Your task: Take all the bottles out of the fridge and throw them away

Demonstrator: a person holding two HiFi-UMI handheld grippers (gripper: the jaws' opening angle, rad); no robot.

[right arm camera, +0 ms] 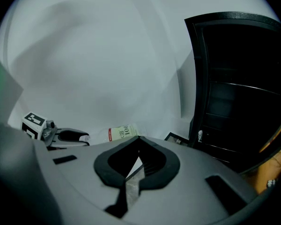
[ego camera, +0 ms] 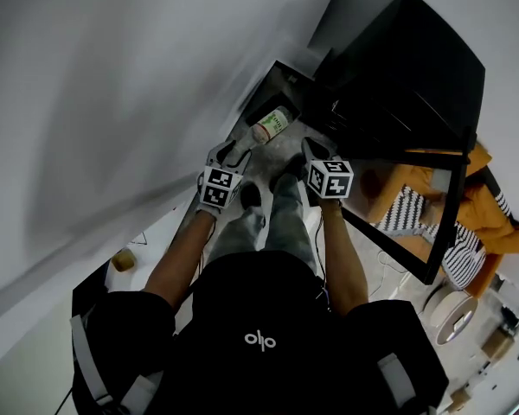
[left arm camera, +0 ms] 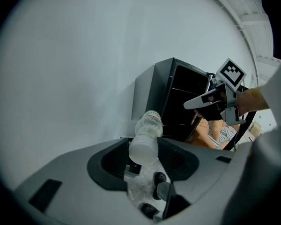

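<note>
In the head view my left gripper [ego camera: 240, 150] is shut on a clear plastic bottle [ego camera: 271, 125] with a white, green-printed label. The bottle points away from me toward the wall. In the left gripper view the bottle [left arm camera: 147, 131] sits between the jaws of the left gripper [left arm camera: 143, 148], far end forward. My right gripper [ego camera: 304, 147] hangs beside it, shut and holding nothing; in its own view the right gripper [right arm camera: 138, 138] shows closed jaws. The black fridge [ego camera: 398, 67] stands open at the upper right, its inside dark. The bottle [right arm camera: 122, 132] and the left gripper [right arm camera: 65, 136] appear low left in the right gripper view.
The fridge's glass door [ego camera: 441, 214] swings out to the right. Behind it lie orange cloth [ego camera: 489, 210] and striped fabric [ego camera: 411, 210]. A dark box [ego camera: 281, 80] sits on the floor by the white wall. A small yellow thing [ego camera: 124, 259] lies at the left and a tape roll [ego camera: 454, 314] at the right.
</note>
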